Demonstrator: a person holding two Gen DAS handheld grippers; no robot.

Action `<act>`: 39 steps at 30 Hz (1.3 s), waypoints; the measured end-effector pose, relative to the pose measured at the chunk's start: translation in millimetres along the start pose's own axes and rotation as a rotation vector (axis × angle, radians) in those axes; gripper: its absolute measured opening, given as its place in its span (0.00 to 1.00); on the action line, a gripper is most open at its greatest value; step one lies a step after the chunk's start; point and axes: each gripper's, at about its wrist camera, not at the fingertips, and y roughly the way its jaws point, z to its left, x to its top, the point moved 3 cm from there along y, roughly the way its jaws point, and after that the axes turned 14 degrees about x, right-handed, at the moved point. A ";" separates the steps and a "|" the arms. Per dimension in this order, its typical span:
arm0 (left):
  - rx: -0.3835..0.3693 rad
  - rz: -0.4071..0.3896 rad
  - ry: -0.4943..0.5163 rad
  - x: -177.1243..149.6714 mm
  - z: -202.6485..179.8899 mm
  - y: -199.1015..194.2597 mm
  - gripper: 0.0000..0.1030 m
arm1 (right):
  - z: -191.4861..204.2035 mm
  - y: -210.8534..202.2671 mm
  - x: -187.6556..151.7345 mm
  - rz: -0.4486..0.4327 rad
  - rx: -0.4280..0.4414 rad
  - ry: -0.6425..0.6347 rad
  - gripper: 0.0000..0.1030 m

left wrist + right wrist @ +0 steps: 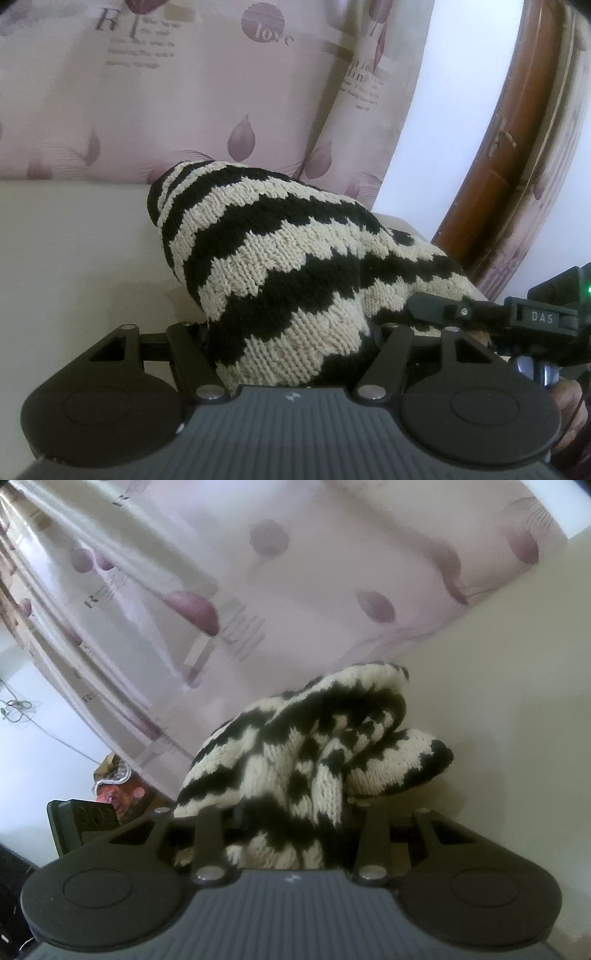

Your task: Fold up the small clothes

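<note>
Both tongs, left point(291, 332) and right point(284, 823), clamp the striped knit point(280, 258); carry its gripped edge level and taut over the tabletop point(74, 240), avoiding sag.

A pale pink curtain point(155, 96) printed with mauve leaf shapes and lettering hangs behind the far edge of a cream worktop point(74, 251), filling most of both wrist views. To its right in the left wrist view stands a plain white wall point(454, 110), then a brown wooden frame point(517, 140). In the right wrist view, soft daylight glows through the curtain, and a thin cord point(22, 709) hangs on white wall at the left edge.
</note>
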 end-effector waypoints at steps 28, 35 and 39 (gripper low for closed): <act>0.044 0.009 0.013 -69.0 50.1 -94.6 0.65 | 84.7 7.3 -104.6 0.068 -0.007 -0.018 0.37; 0.047 0.018 0.021 -78.8 61.0 -86.9 0.66 | 81.1 15.2 -114.1 0.089 -0.022 -0.007 0.36; 0.052 0.027 0.040 -84.9 67.2 -80.5 0.67 | 76.5 19.0 -118.3 0.102 -0.032 0.000 0.36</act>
